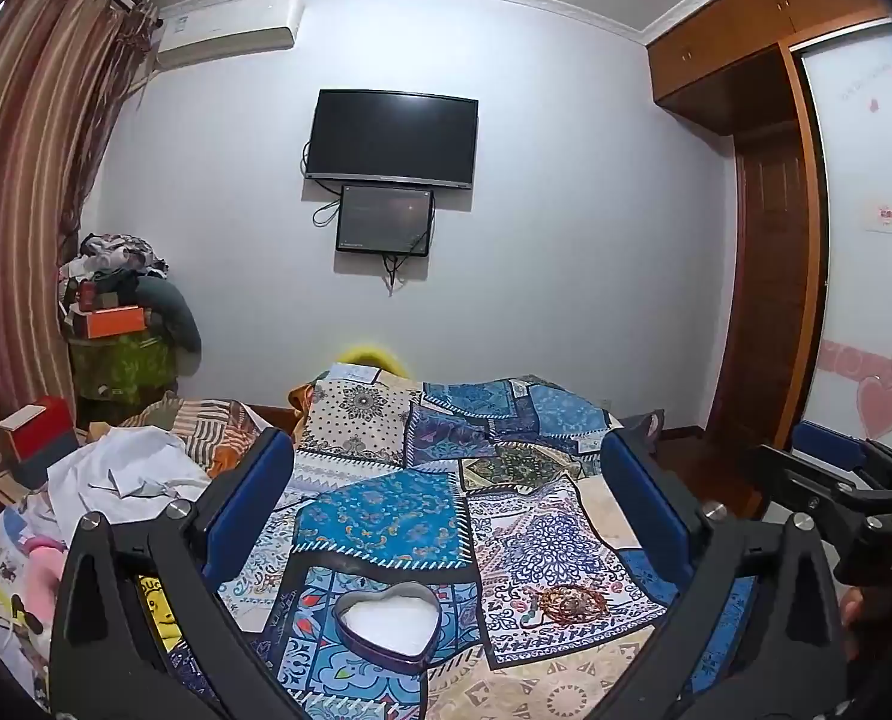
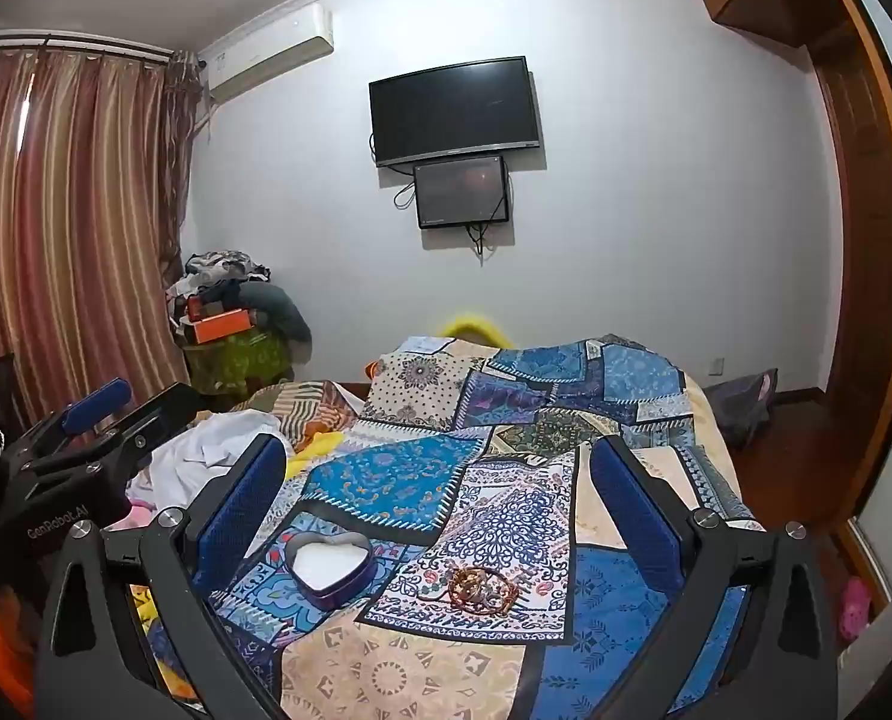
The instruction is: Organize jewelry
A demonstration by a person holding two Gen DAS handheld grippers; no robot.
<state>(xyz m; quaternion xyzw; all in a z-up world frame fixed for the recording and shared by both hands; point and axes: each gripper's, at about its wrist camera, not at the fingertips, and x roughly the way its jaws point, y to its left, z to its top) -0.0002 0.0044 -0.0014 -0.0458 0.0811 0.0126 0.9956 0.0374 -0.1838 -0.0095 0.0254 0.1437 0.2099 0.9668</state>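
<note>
A heart-shaped purple tin (image 1: 386, 624) with a white lining lies open on the patchwork bedspread (image 1: 386, 516), close in front of me. To its right rests a small heap of jewelry (image 1: 566, 600), reddish bead strands and a few green beads. My left gripper (image 1: 446, 456) hovers above the bed, open, with nothing between its blue pads. In the right wrist view the tin (image 2: 329, 567) sits left of the jewelry heap (image 2: 479, 591). My right gripper (image 2: 440, 462) is likewise open and holds nothing. Each gripper shows at the edge of the other's view.
Crumpled white cloth (image 1: 122, 474) and striped bedding lie on the bed's left. A pile of clothes and boxes (image 1: 122, 324) stands in the far left corner by the curtain. A television (image 1: 392, 138) hangs on the wall. A wooden wardrobe (image 1: 764, 240) lines the right side.
</note>
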